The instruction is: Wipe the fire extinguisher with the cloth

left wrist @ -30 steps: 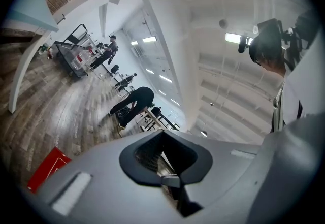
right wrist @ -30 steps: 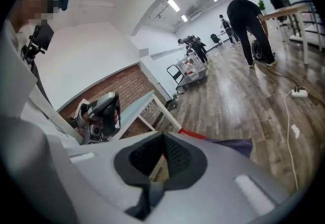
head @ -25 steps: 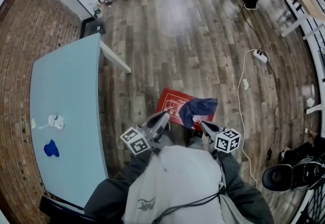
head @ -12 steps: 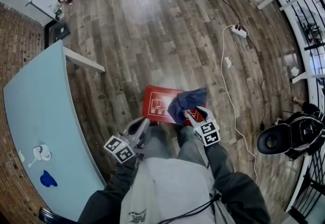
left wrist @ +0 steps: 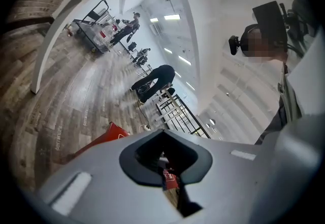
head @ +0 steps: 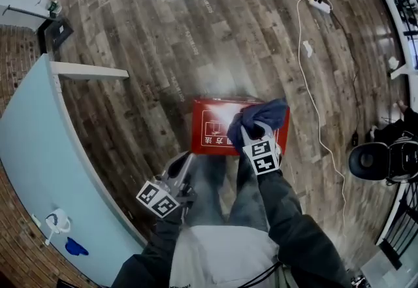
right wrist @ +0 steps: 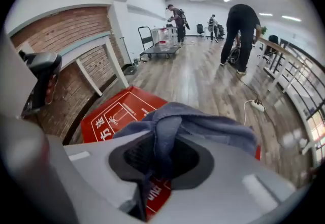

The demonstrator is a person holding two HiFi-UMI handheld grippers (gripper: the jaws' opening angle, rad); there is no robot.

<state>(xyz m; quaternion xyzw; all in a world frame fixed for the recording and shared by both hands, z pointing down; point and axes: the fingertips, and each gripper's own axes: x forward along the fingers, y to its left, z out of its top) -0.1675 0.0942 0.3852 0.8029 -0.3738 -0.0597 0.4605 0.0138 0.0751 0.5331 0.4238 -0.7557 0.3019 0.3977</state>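
Observation:
A red fire extinguisher box (head: 215, 125) with white print stands on the wooden floor in front of my legs. It also shows in the right gripper view (right wrist: 119, 111) and as a red corner in the left gripper view (left wrist: 104, 135). A dark blue cloth (head: 264, 115) lies bunched on the box's right part, and its fold (right wrist: 203, 124) runs down between my right gripper's jaws. My right gripper (head: 251, 131) (right wrist: 162, 152) points steeply down at the box, jaws closing on the cloth. My left gripper (head: 177, 164) (left wrist: 165, 154) hangs left of the box, shut and empty.
A light blue table (head: 39, 149) runs along the left, with a blue object (head: 76, 247) and a white one (head: 55, 221) on it. A white cable with a power strip (head: 320, 2) lies to the right, near a black round object (head: 369, 161). People (right wrist: 238, 35) stand far off.
Both grippers have sunk toward the floor. The right one has carried the cloth down onto the red box's top, and the left has dropped beside my left leg.

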